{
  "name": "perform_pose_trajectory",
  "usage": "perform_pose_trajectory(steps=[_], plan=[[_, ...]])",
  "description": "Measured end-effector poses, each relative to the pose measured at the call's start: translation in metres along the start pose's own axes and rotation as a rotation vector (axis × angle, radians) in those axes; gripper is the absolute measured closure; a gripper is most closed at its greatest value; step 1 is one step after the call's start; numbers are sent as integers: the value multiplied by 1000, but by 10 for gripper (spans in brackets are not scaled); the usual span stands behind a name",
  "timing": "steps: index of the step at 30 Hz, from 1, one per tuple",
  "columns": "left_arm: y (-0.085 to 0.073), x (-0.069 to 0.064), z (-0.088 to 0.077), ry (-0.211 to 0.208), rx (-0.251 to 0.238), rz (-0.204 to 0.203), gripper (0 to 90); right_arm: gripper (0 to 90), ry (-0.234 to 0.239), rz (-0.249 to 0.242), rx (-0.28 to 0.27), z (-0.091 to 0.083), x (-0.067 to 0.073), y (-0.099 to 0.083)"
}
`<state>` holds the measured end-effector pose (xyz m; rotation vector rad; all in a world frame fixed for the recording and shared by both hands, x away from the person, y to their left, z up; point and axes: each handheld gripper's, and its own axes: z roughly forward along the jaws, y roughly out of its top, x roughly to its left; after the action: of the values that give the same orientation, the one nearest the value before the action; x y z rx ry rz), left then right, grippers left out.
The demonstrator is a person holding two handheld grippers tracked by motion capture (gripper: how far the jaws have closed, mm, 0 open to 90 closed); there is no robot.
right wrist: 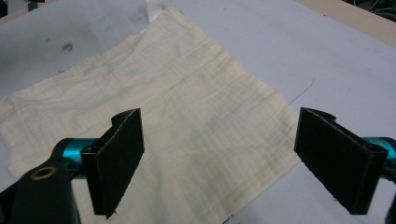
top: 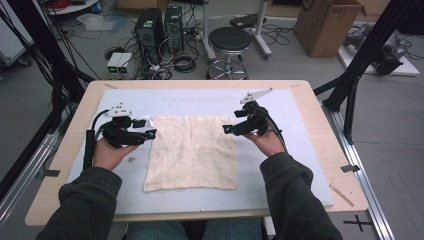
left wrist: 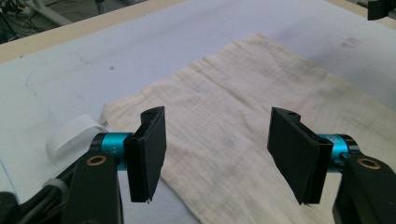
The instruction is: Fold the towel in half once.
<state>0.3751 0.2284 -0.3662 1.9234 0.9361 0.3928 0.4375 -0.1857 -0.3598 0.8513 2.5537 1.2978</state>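
Cream cloth [top: 192,152] lies flat, spread out on the pale blue mat [top: 280,165] mid-table, a white tag [left wrist: 70,135] poking out at one corner. Your left gripper [top: 148,134] sits just off the cloth's left edge near the far corner, jaws wide apart, nothing between them, hovering over the cloth in the left gripper view. Your right gripper [top: 227,129] is over the right edge near the far corner, jaws also wide apart and holding nothing.
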Motion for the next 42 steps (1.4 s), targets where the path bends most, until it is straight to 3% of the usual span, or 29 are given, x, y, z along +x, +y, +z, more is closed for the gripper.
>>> perform_pose_trajectory(steps=[8,11,17,20,25,30,34,37,42], plan=[[10,17,17,46,-5,-24,424,212,-16,55,7,9,-22,6],[18,23,25,42,23,-11,430,221,-16,51,8,13,-28,13],[31,35,38,76,20,-22,434,266,-28,57,12,19,-38,27],[27,42,44,88,26,-36,434,290,-33,70,0,25,-45,25],[20,48,56,91,51,-55,429,309,-47,95,40,39,-52,20],[15,56,63,101,45,-94,435,362,-53,122,60,50,-57,15],[10,62,67,101,64,-102,443,368,-68,133,81,54,-60,12],[8,66,69,102,55,-131,443,377,-71,149,90,55,-63,9],[2,69,77,118,97,-132,443,385,-87,165,116,59,-68,1]])
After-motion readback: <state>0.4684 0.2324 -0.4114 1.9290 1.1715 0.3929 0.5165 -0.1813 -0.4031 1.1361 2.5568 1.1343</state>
